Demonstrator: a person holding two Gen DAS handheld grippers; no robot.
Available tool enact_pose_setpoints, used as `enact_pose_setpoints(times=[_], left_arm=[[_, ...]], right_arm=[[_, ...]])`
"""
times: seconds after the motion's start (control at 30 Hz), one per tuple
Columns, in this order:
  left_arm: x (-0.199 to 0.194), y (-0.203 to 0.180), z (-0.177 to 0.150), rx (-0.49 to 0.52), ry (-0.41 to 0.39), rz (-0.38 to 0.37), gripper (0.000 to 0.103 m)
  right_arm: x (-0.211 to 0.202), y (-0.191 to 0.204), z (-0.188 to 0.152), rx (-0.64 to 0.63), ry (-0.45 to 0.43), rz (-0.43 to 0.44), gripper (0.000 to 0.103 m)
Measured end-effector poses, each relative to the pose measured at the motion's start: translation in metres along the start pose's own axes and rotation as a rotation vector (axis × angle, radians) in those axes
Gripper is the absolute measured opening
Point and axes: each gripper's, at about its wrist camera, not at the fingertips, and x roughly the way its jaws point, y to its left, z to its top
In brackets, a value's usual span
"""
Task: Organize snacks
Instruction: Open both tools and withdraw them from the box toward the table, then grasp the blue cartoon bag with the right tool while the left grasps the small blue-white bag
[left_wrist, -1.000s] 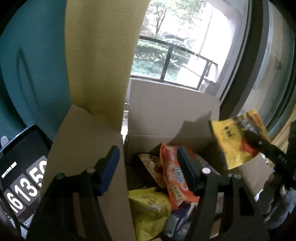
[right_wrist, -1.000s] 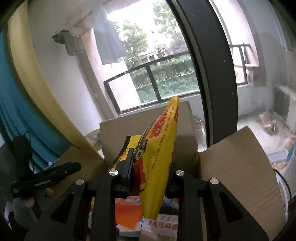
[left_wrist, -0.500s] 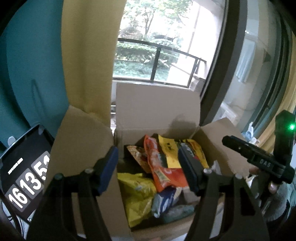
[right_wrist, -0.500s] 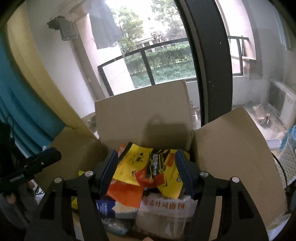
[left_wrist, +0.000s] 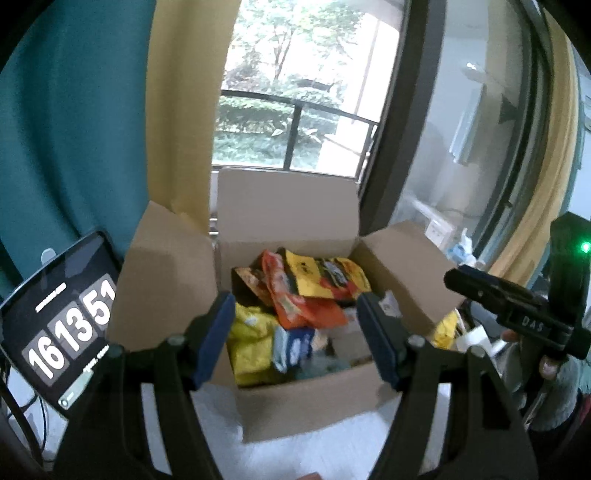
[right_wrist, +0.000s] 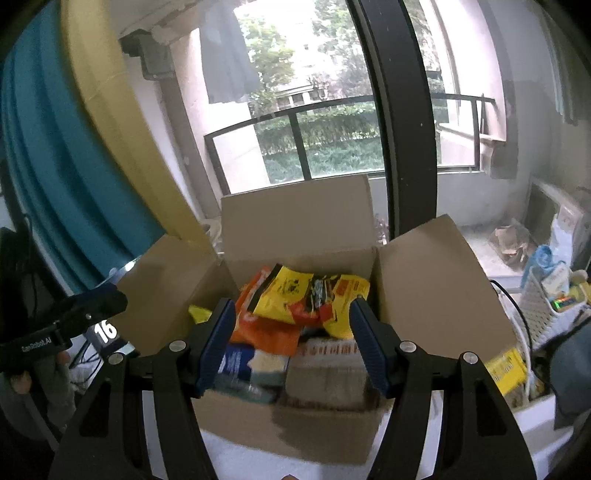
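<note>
Nearest the cameras, the left hand-held gripper is spread wide with nothing between its blue pads, and the right hand-held gripper is likewise spread wide and empty, its blue pads framing the view into the box. Both are held in front of and slightly above a cardboard box that stands on a white bench with all four flaps raised. Inside the box, at the near edge, lie a yellow bag on the left, a blue-and-white pack beside it, and a pale pack with red print to the right. On top of these, toward the far wall, rests an orange bag, and across it lies a yellow-and-black bag, flat, uppermost in the pile and touching neither gripper. To the right of the box, outside it, another yellow packet lies on the bench near a white basket. To the left of the box a tablet leans upright and displays the digits 16 13 51. Behind the box hang a teal curtain and a yellow curtain, followed by a black window frame and a balcony railing with greenery beyond it.
</note>
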Motion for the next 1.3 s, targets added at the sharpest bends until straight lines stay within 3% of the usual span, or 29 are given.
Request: enact_pose_setpoints(times=[0.7, 1.3], left_arm=[[-0.086, -0.032, -0.077, 0.045, -0.011, -0.038, 0.070], [-0.111, -0.061, -0.178, 0.050, 0.098, -0.048, 0.070]], right_arm=[[-0.093, 0.029, -0.076, -0.024, -0.014, -0.019, 0.067], [-0.152, 0.032, -0.162, 0.016, 0.046, -0.037, 0.067]])
